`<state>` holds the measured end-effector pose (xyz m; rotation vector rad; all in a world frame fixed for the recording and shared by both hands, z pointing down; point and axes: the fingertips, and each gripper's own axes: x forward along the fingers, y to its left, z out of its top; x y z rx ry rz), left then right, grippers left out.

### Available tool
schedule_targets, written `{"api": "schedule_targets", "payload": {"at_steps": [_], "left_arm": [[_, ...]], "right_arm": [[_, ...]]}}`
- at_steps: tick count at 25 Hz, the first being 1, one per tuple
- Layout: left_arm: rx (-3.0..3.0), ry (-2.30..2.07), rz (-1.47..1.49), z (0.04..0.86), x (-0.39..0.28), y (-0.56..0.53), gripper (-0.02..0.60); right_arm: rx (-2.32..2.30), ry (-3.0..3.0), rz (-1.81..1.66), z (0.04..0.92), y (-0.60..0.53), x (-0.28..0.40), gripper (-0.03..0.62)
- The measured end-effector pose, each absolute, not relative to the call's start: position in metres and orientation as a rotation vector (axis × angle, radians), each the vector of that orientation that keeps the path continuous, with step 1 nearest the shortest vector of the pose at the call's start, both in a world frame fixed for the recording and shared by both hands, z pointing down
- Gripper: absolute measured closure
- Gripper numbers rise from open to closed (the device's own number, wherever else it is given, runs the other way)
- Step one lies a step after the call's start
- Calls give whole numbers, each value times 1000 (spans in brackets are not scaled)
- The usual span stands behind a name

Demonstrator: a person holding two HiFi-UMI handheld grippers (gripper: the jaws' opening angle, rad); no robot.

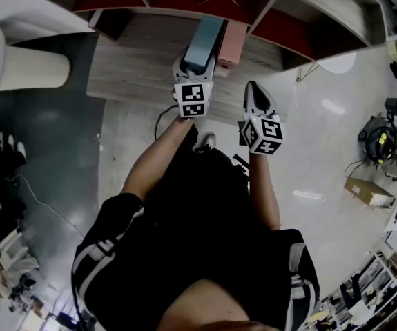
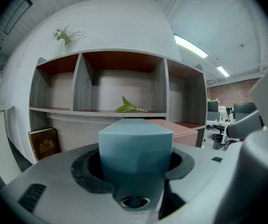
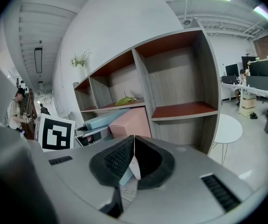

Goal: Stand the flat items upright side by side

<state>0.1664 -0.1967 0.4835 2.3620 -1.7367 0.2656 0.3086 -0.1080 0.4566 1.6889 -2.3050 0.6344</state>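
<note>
A long pale-blue box (image 2: 135, 146) sits between the jaws of my left gripper (image 2: 136, 169), which is shut on its near end. In the head view that blue box (image 1: 204, 41) reaches from the left gripper (image 1: 197, 66) out over the wooden ledge (image 1: 136, 67) towards the shelf. A pink box (image 1: 232, 43) lies right beside it; the pink box (image 3: 130, 122) and the blue box (image 3: 102, 121) also show in the right gripper view. To the right of both boxes my right gripper (image 3: 133, 158) is shut with nothing in it, and the right gripper (image 1: 254, 89) points at the shelf.
The shelf unit (image 2: 124, 113) has several red-brown compartments, with a green leaf sprig (image 2: 127, 108) on one board. A dark book with a gold emblem (image 2: 44, 144) leans at its lower left. A round white table (image 3: 229, 128) stands to the right. A cardboard box (image 1: 369, 191) lies on the floor.
</note>
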Motion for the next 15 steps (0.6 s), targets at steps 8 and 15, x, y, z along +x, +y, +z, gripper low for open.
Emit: {"api": "schedule_targets", "payload": {"at_steps": [8, 15], "left_arm": [[2359, -1679, 273, 493, 176, -205, 290], [2430, -1502, 187, 503, 180, -200, 249]], "right_arm": [[1701, -2290, 643, 458, -111, 311, 565], [1708, -2285, 641, 460, -113, 313, 565]]}}
